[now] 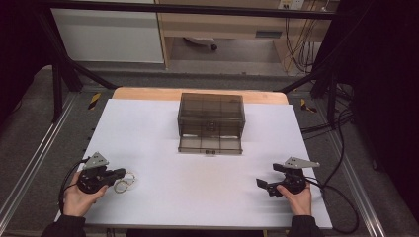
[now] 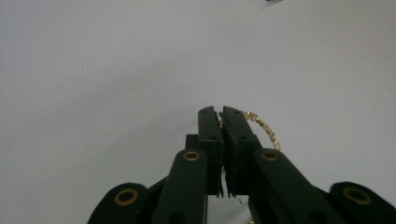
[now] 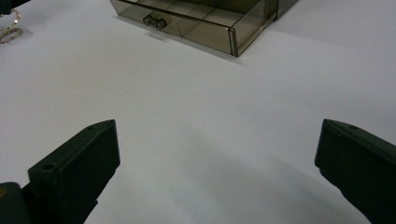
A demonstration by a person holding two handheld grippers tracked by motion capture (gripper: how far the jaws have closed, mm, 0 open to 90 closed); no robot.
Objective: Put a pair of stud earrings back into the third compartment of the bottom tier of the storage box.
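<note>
My left hand-held gripper [image 2: 220,112] is clamped on a gold chain [image 2: 264,127] low over the bench [image 1: 197,187]. My right hand-held gripper [image 3: 217,154] is wide open, holding nothing.

The box [image 1: 211,123] is sitting at the far centre of the table [image 1: 163,197], while the chain [image 1: 126,181] is lying near left, at the left gripper [image 1: 118,174], well apart from the right gripper [image 1: 263,184] near right.

A thin gold chain bracelet [image 1: 126,181] lies low on the white table near its left front edge, its links curling into small loops on the surface. One stretch of twisted gold links [image 2: 264,127] arcs out from between the closed jaws of the left gripper [image 1: 120,173], pinched there, while the rest trails flat on the table beside them.
</note>
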